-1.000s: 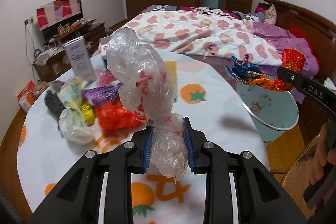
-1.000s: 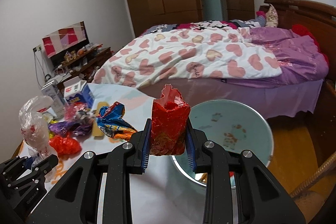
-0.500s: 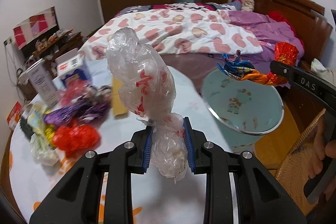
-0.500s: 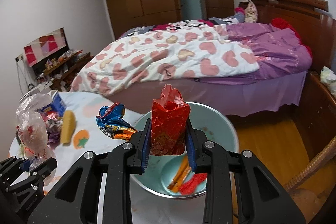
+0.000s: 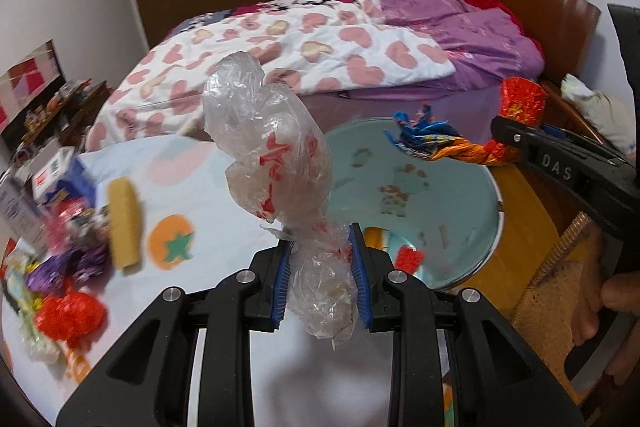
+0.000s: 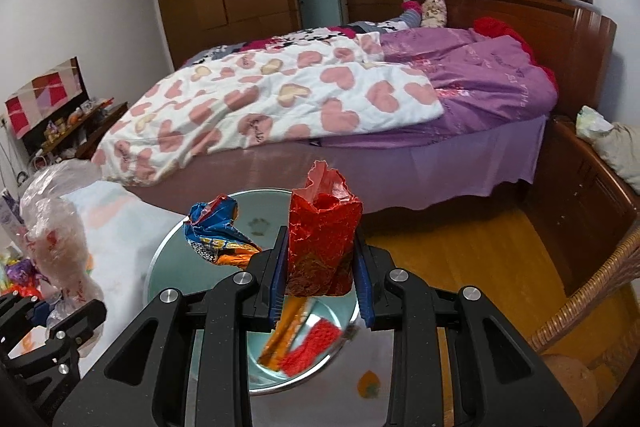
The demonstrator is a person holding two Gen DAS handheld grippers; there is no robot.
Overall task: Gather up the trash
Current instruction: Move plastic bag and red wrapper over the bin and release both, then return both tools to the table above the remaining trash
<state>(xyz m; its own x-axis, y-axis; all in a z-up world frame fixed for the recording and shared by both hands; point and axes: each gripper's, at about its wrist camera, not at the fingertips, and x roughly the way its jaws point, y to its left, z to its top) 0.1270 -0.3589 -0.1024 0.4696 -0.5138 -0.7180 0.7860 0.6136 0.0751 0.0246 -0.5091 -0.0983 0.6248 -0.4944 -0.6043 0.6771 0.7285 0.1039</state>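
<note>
Beside bed (image 6: 280, 99) | fruit-print table (image 5: 224, 187) | left tongs (image 5: 320, 279) pinching plastic bag (image 5: 268, 155) | right tongs (image 6: 320, 267) pinching red wrapper (image 6: 322, 239)

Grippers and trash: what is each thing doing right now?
Left gripper: shut on clear crumpled plastic bag.
Right gripper: shut on red foil wrapper; blue-orange wrapper hangs beside it.
Pale green round bin: open, some trash inside.
Yellow sponge: lying on table.
</note>
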